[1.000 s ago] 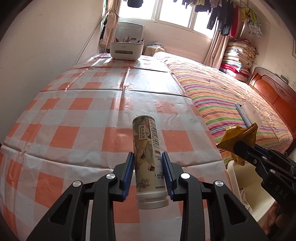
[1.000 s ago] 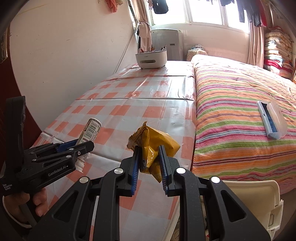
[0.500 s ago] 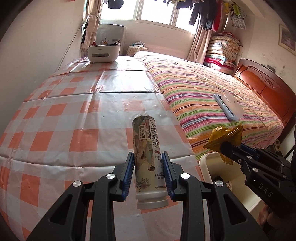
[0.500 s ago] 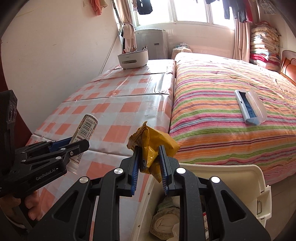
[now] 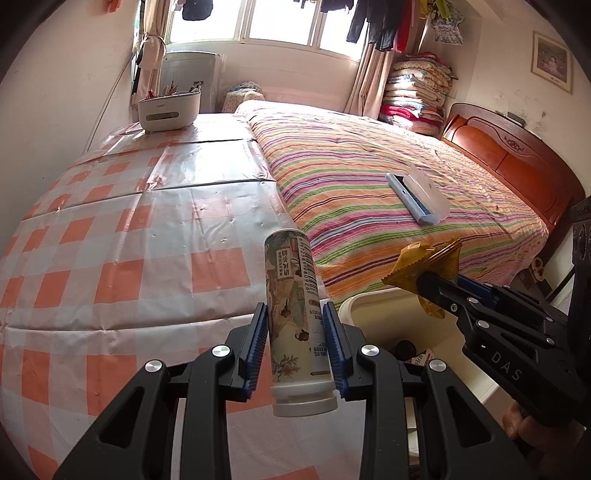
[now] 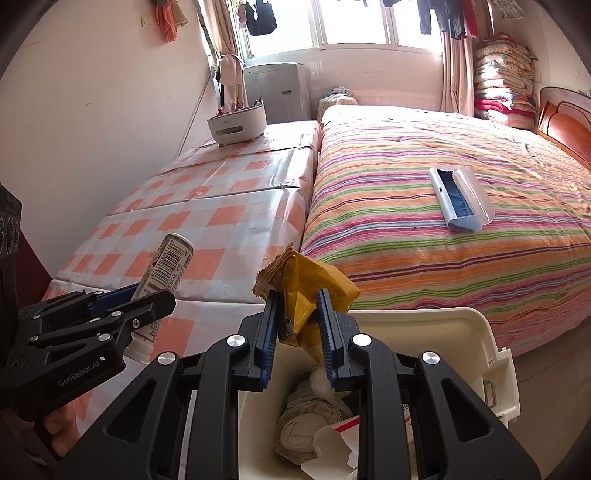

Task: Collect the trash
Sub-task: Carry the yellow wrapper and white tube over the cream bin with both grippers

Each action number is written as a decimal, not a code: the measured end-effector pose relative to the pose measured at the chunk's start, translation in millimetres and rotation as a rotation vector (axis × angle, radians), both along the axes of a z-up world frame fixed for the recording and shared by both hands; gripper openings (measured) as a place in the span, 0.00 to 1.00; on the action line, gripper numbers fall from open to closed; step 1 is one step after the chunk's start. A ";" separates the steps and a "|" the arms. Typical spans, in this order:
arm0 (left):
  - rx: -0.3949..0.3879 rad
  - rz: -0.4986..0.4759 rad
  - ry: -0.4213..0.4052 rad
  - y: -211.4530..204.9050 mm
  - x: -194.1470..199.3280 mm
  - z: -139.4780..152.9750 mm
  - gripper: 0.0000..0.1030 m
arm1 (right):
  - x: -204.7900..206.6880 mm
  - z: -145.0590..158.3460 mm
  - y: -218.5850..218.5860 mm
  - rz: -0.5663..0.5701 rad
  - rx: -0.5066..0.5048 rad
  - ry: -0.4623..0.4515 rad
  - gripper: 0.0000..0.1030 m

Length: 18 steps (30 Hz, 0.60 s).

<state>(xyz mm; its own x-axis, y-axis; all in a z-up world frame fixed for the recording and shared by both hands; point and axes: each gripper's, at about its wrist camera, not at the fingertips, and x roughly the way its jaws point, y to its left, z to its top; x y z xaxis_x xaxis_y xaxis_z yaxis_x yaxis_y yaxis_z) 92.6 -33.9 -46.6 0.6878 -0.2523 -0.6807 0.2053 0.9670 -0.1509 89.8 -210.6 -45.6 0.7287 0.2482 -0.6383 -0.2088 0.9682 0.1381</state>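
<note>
Left gripper (image 5: 295, 343) clamps bottle (image 5: 295, 314); bin (image 5: 388, 325) beside.

Bin (image 6: 476, 325) before the bed (image 6: 424, 206), table (image 6: 207, 221) to its left, organizer (image 6: 236, 123) at table's far end.

Left wrist view: looks forward along the left tool (image 5: 295, 343), close above the checked table (image 5: 122, 258), facing the window (image 5: 280, 22); the right tool (image 5: 424, 280) enters at its right edge. Right wrist view: looks along the right tool (image 6: 297, 325) down over the bin (image 6: 480, 332), the left tool (image 6: 147, 295) at its left. Both views share the table, the bed (image 6: 424, 206) and the bin.
</note>
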 end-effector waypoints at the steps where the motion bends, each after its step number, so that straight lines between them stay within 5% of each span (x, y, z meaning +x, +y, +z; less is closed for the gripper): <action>1: -0.001 -0.007 0.000 -3.3 -0.9 0.1 0.29 | -1.0 0.2 -2.9 -0.006 0.002 -0.001 0.20; 18: -0.003 -0.093 0.002 -46.0 -8.2 0.3 0.29 | -13.6 -1.6 -41.2 -0.116 0.017 0.000 0.21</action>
